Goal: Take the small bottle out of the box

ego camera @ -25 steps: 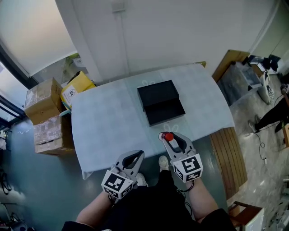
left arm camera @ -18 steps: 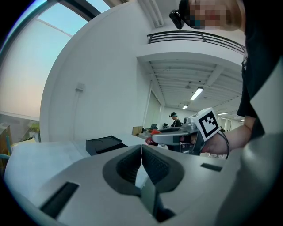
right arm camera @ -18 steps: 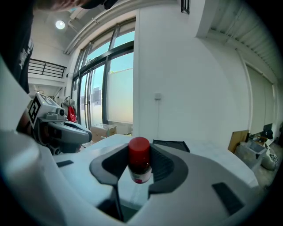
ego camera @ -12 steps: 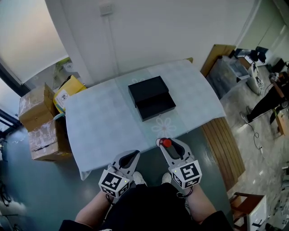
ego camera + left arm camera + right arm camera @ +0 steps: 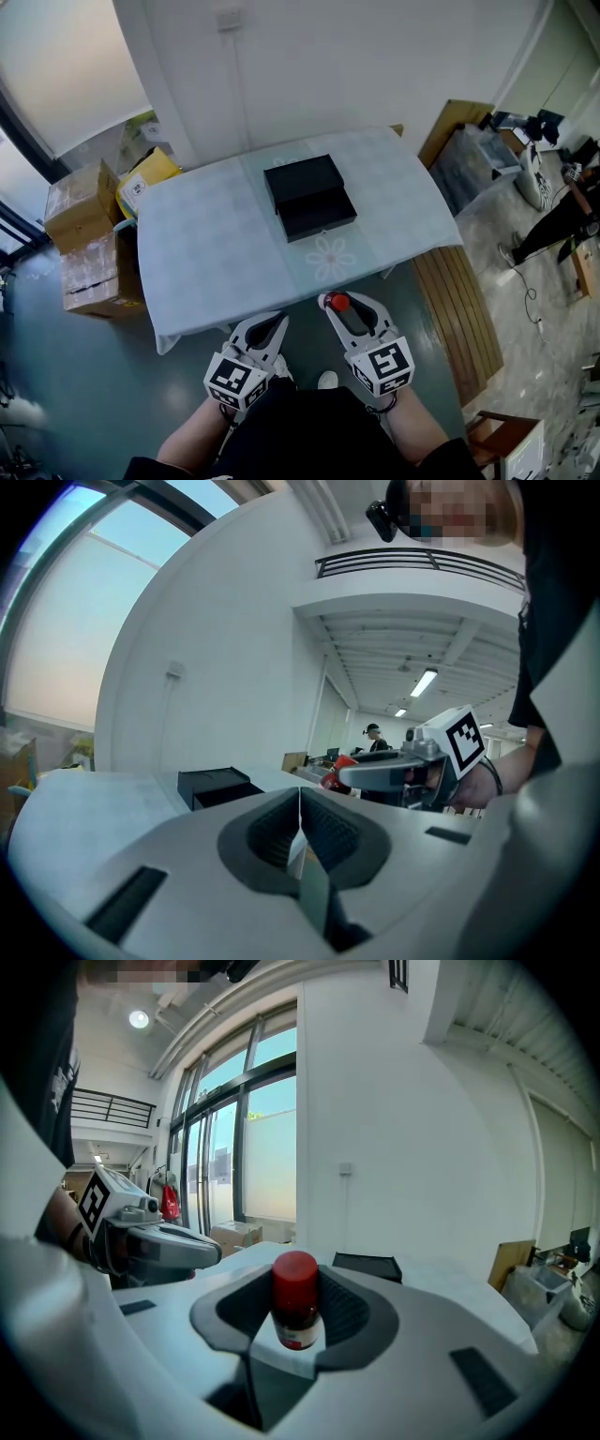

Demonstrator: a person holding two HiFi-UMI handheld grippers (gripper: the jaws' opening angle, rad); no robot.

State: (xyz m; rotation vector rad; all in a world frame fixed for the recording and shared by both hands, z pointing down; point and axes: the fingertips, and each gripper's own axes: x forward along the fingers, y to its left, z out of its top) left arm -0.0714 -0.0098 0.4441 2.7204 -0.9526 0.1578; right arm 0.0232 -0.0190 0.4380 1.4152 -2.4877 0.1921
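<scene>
Your left gripper (image 5: pixel 270 325) hangs just off the table's near edge, jaws pressed together on nothing. The black box (image 5: pixel 307 195) rests on the table (image 5: pixel 202 248), well ahead of both tools. Your right gripper (image 5: pixel 339 306) clamps the small bottle (image 5: pixel 296 1302), red cap up, well apart from the box.
</scene>
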